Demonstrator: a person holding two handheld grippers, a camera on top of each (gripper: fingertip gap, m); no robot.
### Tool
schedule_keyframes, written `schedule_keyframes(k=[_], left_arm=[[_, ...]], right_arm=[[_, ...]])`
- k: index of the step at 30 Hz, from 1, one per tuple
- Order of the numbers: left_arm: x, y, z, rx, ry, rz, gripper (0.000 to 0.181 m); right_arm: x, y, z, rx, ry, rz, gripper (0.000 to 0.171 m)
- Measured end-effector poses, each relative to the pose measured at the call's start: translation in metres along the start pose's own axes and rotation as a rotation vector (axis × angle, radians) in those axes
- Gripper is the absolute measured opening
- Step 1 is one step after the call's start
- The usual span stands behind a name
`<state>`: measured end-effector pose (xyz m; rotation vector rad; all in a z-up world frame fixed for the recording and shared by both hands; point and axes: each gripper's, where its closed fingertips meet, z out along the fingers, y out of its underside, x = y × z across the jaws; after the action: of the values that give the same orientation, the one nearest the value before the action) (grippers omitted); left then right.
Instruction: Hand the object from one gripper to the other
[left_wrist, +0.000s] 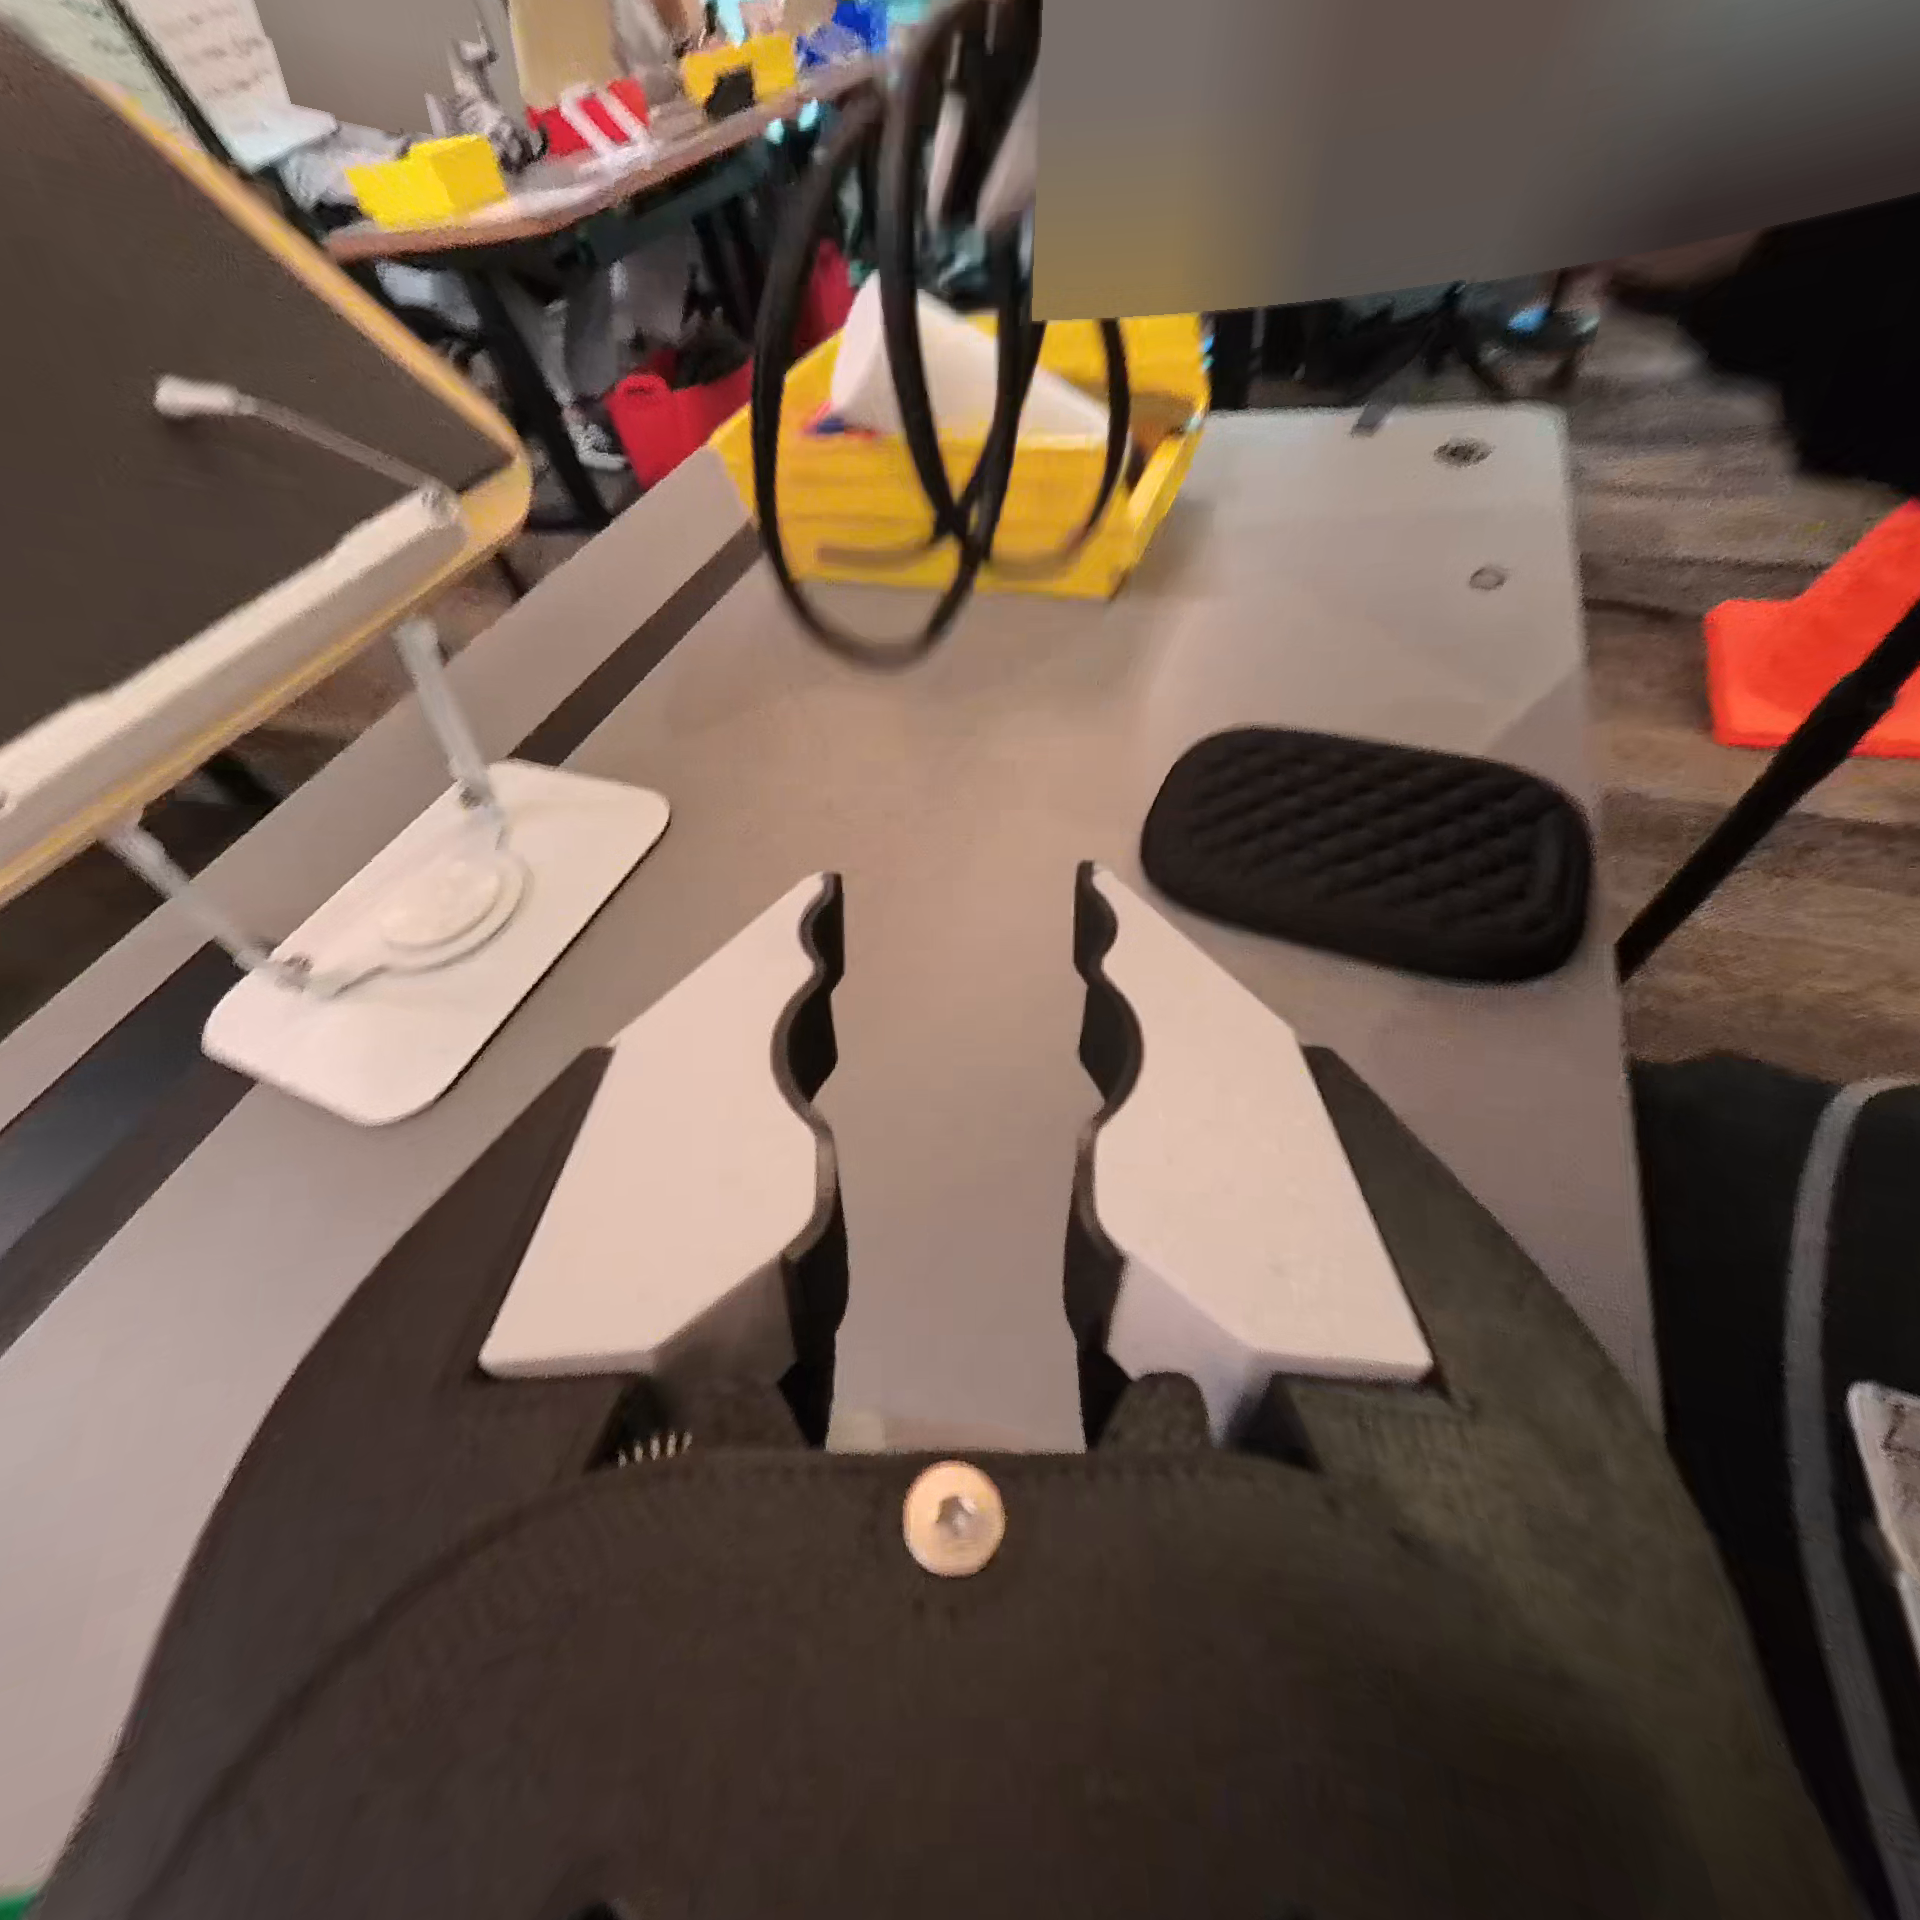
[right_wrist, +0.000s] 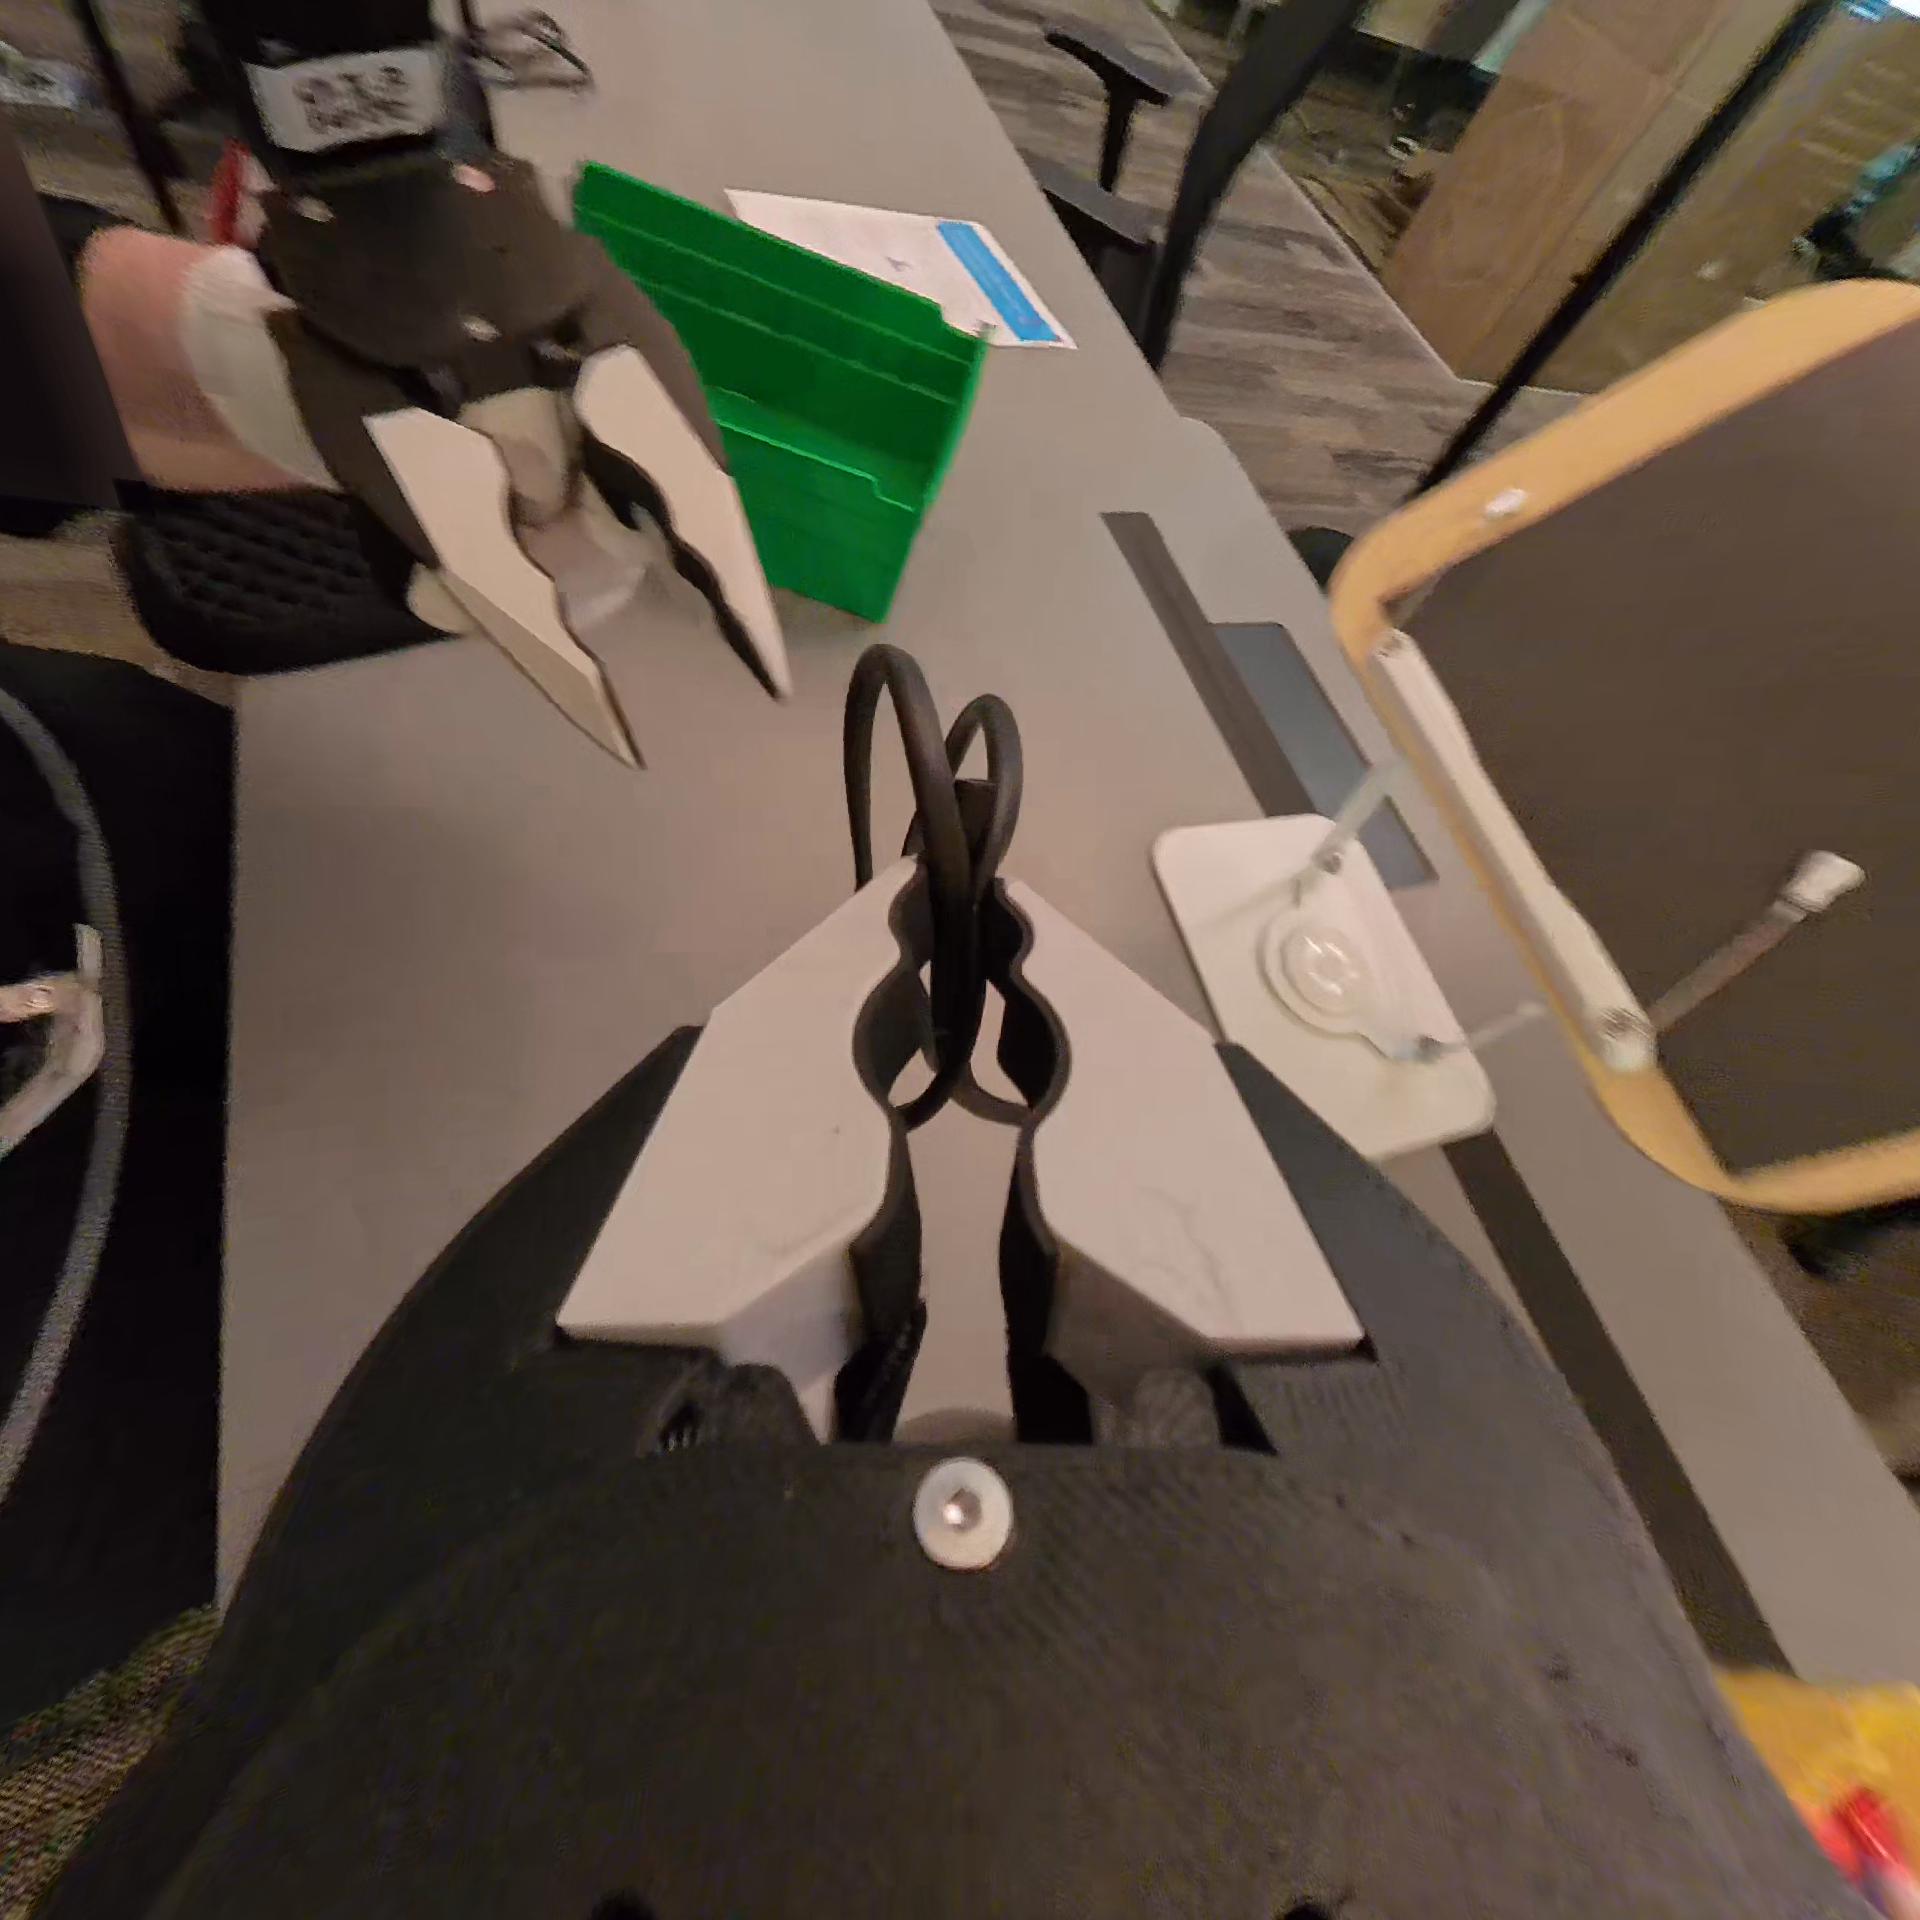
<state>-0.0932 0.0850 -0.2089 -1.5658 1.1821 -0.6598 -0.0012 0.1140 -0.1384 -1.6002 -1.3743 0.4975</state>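
Right gripper (right_wrist: 951, 894) fingers clamped on a looped black cable (right_wrist: 935, 790), loops sticking out past the tips, above the grey worktop (right_wrist: 468, 935). Left gripper (left_wrist: 956, 883) fingers spread apart, holding nothing, cable hanging ahead of it. Farther out: black mesh pad (left_wrist: 1371, 852), yellow bin (left_wrist: 977, 488), green bin (right_wrist: 831, 416).

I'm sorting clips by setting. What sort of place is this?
Probably an office or lab workspace: a long grey table, a yellow parts bin, a green slotted organiser, and office chairs on wood-look flooring.
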Motion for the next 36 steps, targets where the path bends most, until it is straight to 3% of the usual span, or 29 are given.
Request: schedule_keyframes(k=[5, 9, 16, 21, 27, 28, 29, 34, 36], left_arm=[[-0.017, 0.083, -0.023, -0.295, -0.107, -0.04, 0.046], [-0.028, 0.136, -0.057, -0.467, -0.242, -0.09, 0.053], [-0.027, 0.187, -0.109, -0.607, -0.453, -0.078, 0.056], [-0.015, 0.214, -0.12, -0.666, -0.489, -0.074, 0.054], [-0.011, 0.208, -0.118, -0.6, -0.536, -0.106, 0.056], [-0.008, 0.205, -0.117, -0.57, -0.536, -0.118, 0.056], [-0.008, 0.201, -0.116, -0.545, -0.544, -0.119, 0.055], [-0.004, 0.187, -0.103, -0.453, -0.537, -0.099, 0.052], [-0.004, 0.18, -0.092, -0.416, -0.525, -0.095, 0.051]], right_arm=[[0.079, 0.029, -0.073, -0.119, 0.279, 0.008, 0.006], [0.146, 0.079, -0.138, -0.332, 0.528, 0.015, 0.006], [0.224, 0.164, -0.213, -0.552, 0.777, 0.086, 0.006], [0.27, 0.218, -0.22, -0.604, 0.854, 0.133, 0.006], [0.302, 0.301, -0.191, -0.676, 0.828, 0.214, 0.009], [0.298, 0.314, -0.18, -0.667, 0.772, 0.285, 0.016], [0.291, 0.325, -0.172, -0.669, 0.711, 0.368, 0.036], [0.288, 0.308, -0.175, -0.5, 0.662, 0.501, 0.059], [0.289, 0.288, -0.188, -0.432, 0.685, 0.493, 0.058]])
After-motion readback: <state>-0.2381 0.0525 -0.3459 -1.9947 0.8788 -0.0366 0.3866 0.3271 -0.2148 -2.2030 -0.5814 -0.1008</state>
